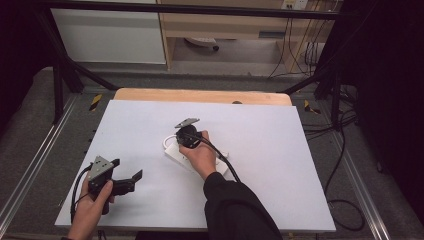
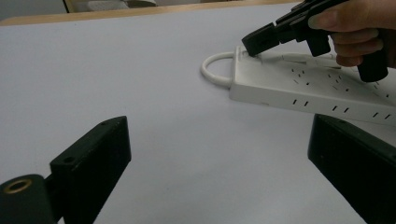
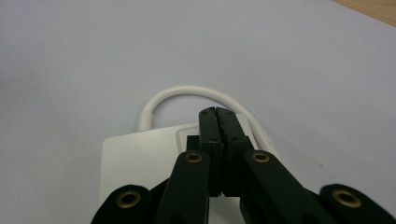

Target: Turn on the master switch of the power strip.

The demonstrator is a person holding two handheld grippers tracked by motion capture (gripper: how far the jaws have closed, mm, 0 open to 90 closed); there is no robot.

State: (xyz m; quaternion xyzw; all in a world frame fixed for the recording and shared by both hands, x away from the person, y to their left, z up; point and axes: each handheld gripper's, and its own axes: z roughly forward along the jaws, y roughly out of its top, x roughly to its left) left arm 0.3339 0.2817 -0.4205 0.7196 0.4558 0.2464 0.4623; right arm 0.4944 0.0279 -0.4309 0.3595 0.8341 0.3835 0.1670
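Presently the right hand-held gripper (image 3: 218, 116), jaws pressed together and gripping nothing, is bearing on the cable end of the white power strip (image 2: 317, 88) mid-counter (image 1: 280, 135), probably working its switch. Left hand-held gripper (image 1: 127, 169) is waiting wide open, near-left; next likely needs a lift away.

A pale tabletop (image 1: 280, 165) spreads under the left tongs (image 1: 126, 169) and the right tongs (image 3: 218, 116), with a wooden strip (image 1: 200, 95) along its far edge, beyond the right tongs. Farther off stand a black frame bar (image 1: 200, 8), a wooden cabinet (image 1: 225, 25) and a white panel (image 1: 110, 35). Well out to the right of the right tongs, black cables (image 1: 345, 150) trail over the grey floor (image 1: 30, 110). A metal rail (image 1: 30, 170) runs left of the left tongs, and a yellow-and-black marker (image 1: 95, 101) lies beyond them.
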